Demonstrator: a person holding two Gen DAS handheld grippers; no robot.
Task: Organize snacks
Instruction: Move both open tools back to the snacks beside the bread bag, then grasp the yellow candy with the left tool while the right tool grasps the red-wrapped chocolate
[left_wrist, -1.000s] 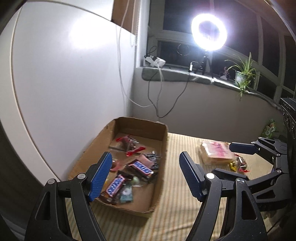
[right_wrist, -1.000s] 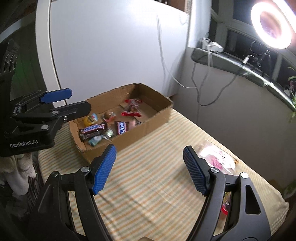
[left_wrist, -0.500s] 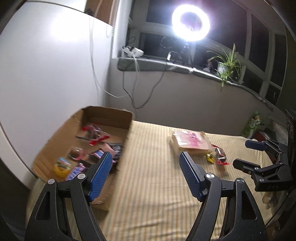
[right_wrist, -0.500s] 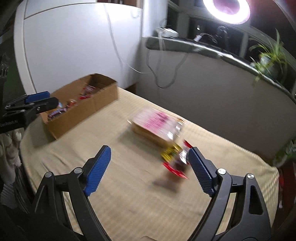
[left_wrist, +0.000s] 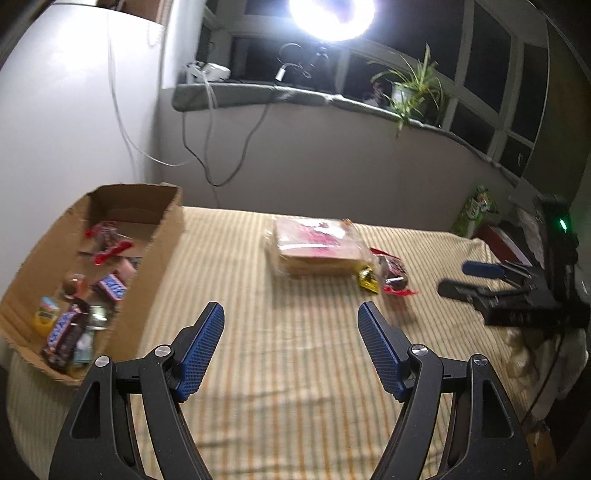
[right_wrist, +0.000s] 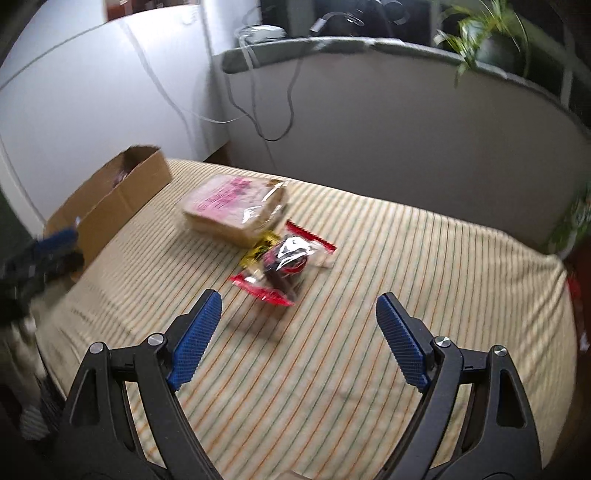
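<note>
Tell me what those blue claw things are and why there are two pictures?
Those are grippers, tongs with two blue fingers. A person holds one in each hand, and a small camera sits on each, looking forward. So one picture comes from the left gripper and the other from the right gripper. Both are open and hold nothing. Below them is a striped cloth. On it stands a cardboard box with candy bars inside. In the middle lie a big pink packet, a red snack bag and a small yellow sweet between them, touching one another. They are not in the box yet.
</note>
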